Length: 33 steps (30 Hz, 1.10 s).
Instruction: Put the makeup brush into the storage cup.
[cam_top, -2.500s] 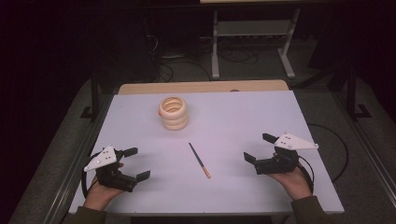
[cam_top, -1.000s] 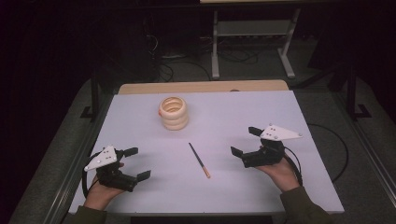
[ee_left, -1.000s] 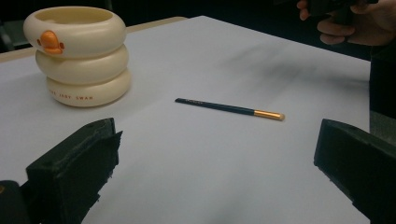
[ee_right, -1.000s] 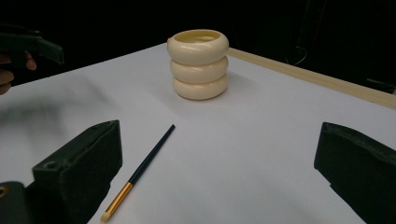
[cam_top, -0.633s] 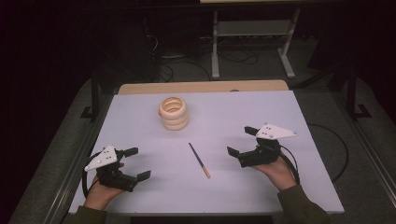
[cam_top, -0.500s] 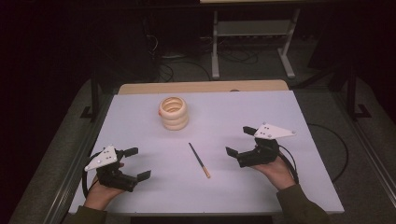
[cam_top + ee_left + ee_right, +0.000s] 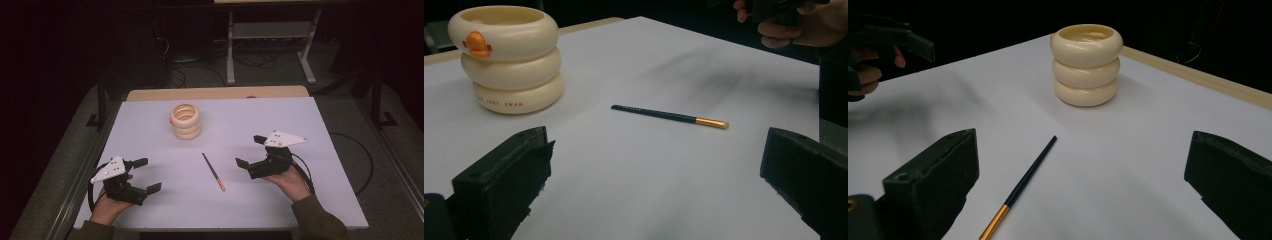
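The pencil lies flat on the white surface, between the two claws and in front of the cup. The right claw is nearest it, jaws wide apart and empty; the left claw rests near the front edge, also wide open.

The pencil looks light, stiff and thin, so it may roll or skid. A grip across the dark shaft near its middle seems best.

The left gripper view shows an orange duck and lettering on the cup; the lettering is probably a brand, too small to read surely. The right gripper view shows the cup's hollow top.
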Each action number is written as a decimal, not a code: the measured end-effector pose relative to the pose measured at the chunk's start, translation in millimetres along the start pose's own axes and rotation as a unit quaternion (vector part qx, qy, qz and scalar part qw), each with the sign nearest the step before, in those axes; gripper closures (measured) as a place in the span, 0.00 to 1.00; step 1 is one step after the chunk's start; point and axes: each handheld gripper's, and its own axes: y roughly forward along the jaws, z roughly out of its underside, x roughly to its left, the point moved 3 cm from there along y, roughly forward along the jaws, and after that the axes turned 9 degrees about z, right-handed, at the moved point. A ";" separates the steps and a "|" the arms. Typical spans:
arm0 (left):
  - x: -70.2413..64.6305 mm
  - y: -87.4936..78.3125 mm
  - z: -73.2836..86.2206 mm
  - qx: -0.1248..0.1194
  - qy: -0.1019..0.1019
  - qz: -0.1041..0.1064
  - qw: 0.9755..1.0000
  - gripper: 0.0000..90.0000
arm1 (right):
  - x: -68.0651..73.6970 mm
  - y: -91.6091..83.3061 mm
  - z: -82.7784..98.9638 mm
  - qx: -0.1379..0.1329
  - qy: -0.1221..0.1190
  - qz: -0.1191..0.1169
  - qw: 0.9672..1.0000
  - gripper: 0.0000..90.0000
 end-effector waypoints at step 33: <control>0.5 -0.2 0.6 0.005 0.000 0.000 1.000 0.00 | 22.6 27.5 -13.6 0.012 -0.023 -0.038 0.999 0.00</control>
